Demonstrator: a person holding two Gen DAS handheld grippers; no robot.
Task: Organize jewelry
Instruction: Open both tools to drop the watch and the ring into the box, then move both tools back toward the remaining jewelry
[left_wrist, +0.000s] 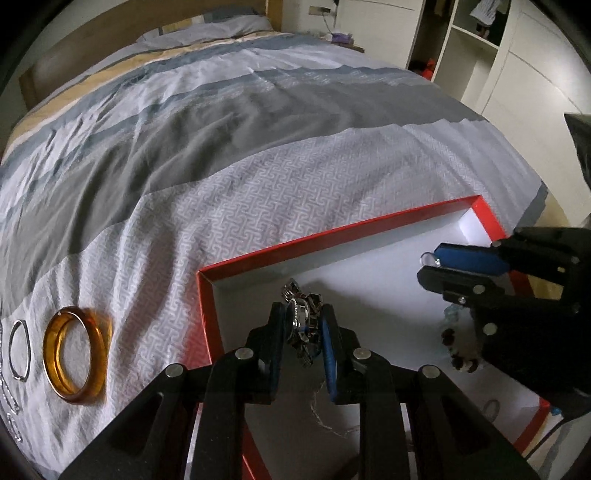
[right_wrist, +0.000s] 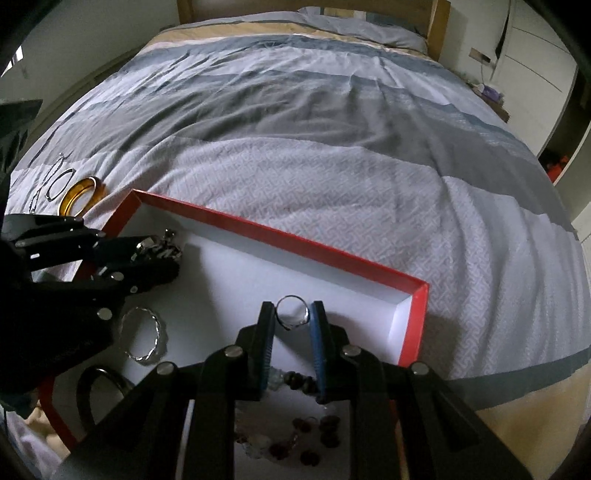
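Grey-striped bed (left_wrist: 258, 147) spreads ahead of both grippers; just below them sits the red box (right_wrist: 280, 236). Left gripper (left_wrist: 303, 332) clamps a watch (left_wrist: 300, 321) over the box's near-left corner. Right gripper (right_wrist: 293, 317) pinches a ring (right_wrist: 291, 310) upright between its tips, nearer the far-right corner. An amber bangle (left_wrist: 75, 354) lies left, outside.

One red box (right_wrist: 236, 225) sitting on one bed (right_wrist: 332, 147); two tools (left_wrist: 301, 328) (right_wrist: 293, 321) showing; one amber bangle (left_wrist: 74, 356), one thin silver bangle (left_wrist: 19, 350), one twisted silver bracelet (right_wrist: 146, 336) lying.
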